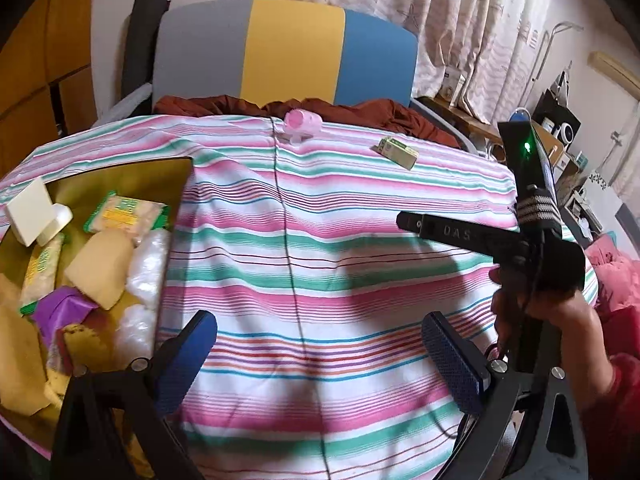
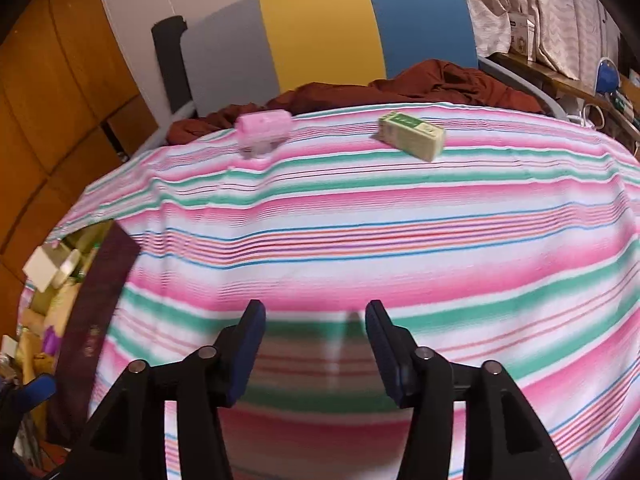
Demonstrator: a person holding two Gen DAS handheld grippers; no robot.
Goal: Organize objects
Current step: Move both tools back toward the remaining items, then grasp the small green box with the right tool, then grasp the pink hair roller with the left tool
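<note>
A small green-and-cream box [image 1: 399, 152] [image 2: 412, 134] lies on the striped cloth [image 1: 320, 240] near its far edge. A pink plastic item [image 1: 303, 123] [image 2: 263, 131] lies left of it at the far edge. An open box [image 1: 176, 184] at the left holds snack packets, a white block and plastic bags; its dark wall [image 2: 100, 312] shows in the right wrist view. My left gripper [image 1: 320, 354] is open and empty over the cloth beside that box. My right gripper [image 2: 316, 344] is open and empty over the cloth; it also shows in the left wrist view [image 1: 408, 222] at the right.
A chair back [image 1: 288, 48] in grey, yellow and blue stands behind the table with a rust-red cloth [image 1: 360, 112] on its seat. Curtains and a cluttered shelf [image 1: 560, 136] are at the right. A wooden cabinet [image 2: 48, 120] is at the left.
</note>
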